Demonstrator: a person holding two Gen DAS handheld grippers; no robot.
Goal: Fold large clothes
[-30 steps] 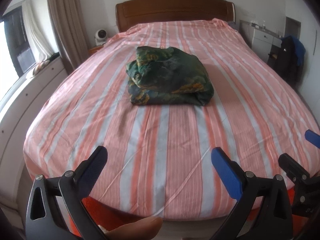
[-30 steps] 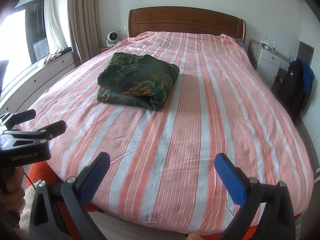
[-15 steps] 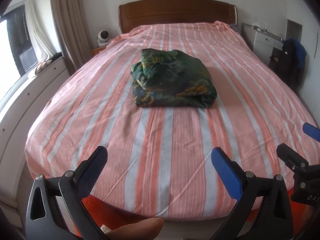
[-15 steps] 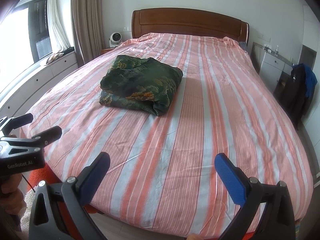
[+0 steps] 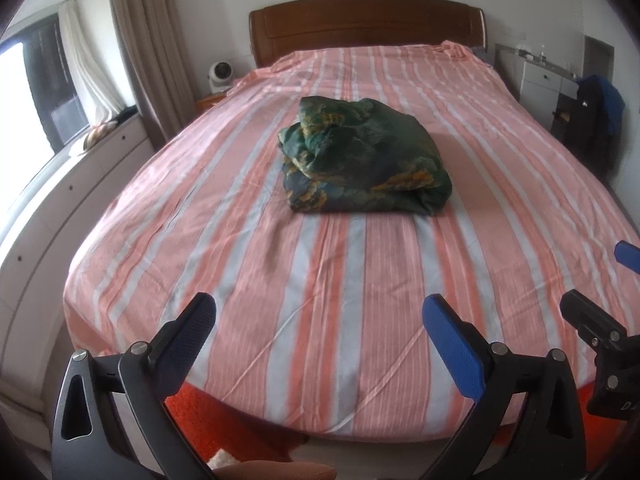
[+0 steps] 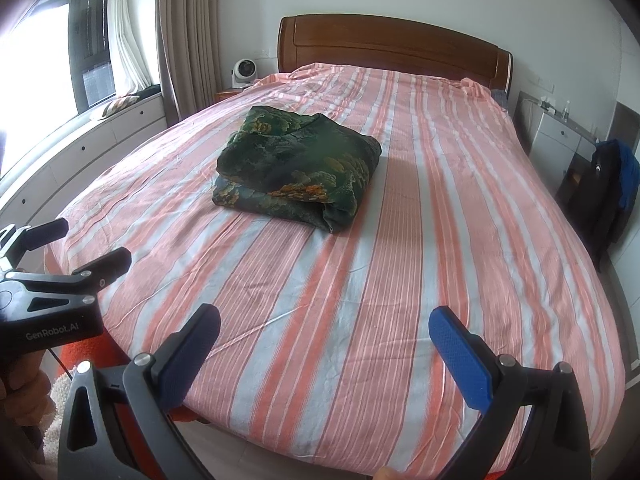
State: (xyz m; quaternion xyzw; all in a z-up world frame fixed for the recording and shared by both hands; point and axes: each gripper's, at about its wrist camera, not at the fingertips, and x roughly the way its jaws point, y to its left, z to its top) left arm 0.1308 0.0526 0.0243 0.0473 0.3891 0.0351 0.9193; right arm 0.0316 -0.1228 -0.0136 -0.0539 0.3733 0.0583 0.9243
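Note:
A dark green patterned garment (image 5: 362, 160) (image 6: 298, 168) lies folded into a thick bundle on the middle of the pink striped bed (image 5: 320, 280) (image 6: 400, 260). My left gripper (image 5: 320, 320) stands open near the foot of the bed, well short of the bundle, with nothing between its fingers. My right gripper (image 6: 324, 334) is also open and empty, held over the foot of the bed. Each gripper shows at the edge of the other's view: the right gripper (image 5: 608, 292) at the right, the left gripper (image 6: 76, 248) at the left.
A wooden headboard (image 5: 366, 20) stands at the far end. White drawer units (image 6: 80, 152) run under the window on the left. A small white fan (image 6: 243, 72) sits on a nightstand. A white cabinet (image 6: 560, 140) and dark hanging clothes (image 6: 608, 188) are on the right.
Both grippers have drawn back and risen a little from the bed, so the bundle looks slightly farther off. The garment has not moved and both grippers stay open.

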